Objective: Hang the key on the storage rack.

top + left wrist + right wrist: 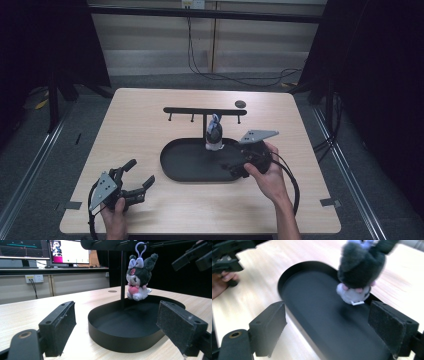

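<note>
- Now the small dark-grey and white plush toy (pixel 215 135) with a pink heart hangs by its lilac clip from the black metal hook stand (pixel 205 111), above the far part of the black oval metal tray (pixel 180 167).
- Right gripper (pixel 239 166) is over the tray's right end, jaws spread wide and empty; the toy is just beyond them, not between.
- Left gripper (pixel 135 181) rests near the table's near-left corner, jaws also released, well apart from the toy.
- Light wooden table (pixel 140 115) stands on grey floor; monitors (pixel 45 250) are far behind.
</note>
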`<state>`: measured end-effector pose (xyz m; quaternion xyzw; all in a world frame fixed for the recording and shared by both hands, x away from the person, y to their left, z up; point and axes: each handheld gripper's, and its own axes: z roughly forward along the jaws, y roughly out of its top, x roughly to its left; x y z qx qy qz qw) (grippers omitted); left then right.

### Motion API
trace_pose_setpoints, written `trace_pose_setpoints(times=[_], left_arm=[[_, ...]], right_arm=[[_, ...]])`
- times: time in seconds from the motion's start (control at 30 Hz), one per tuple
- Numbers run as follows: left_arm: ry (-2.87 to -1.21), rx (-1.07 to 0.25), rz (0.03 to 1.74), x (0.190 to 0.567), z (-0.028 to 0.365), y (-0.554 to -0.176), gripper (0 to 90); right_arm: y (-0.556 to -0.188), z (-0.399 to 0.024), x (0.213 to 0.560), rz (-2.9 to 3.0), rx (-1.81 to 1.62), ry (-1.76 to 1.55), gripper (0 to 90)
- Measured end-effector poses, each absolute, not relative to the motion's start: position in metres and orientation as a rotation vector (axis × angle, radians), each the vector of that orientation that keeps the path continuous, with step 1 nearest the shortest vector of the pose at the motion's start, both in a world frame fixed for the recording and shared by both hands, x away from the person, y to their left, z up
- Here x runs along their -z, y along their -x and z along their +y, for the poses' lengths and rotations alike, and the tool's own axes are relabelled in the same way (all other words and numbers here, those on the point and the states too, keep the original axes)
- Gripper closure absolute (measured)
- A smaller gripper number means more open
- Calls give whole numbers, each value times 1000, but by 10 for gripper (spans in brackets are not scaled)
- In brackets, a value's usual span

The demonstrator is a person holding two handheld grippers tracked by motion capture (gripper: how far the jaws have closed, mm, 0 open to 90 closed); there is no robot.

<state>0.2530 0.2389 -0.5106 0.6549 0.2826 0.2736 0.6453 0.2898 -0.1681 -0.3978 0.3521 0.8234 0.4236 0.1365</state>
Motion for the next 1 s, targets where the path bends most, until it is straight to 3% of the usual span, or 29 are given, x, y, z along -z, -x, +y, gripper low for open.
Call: trace_pose_setpoints(times=[0.67, 1.0], left_arm=[[-1489, -623, 642, 511, 239, -253, 153], [-1490, -623, 643, 511, 239, -253, 153]], right_arm=[[-243, -202, 484, 1803, -1225, -1138, 149], [-229, -208, 509, 1498, -1325, -1086, 151]])
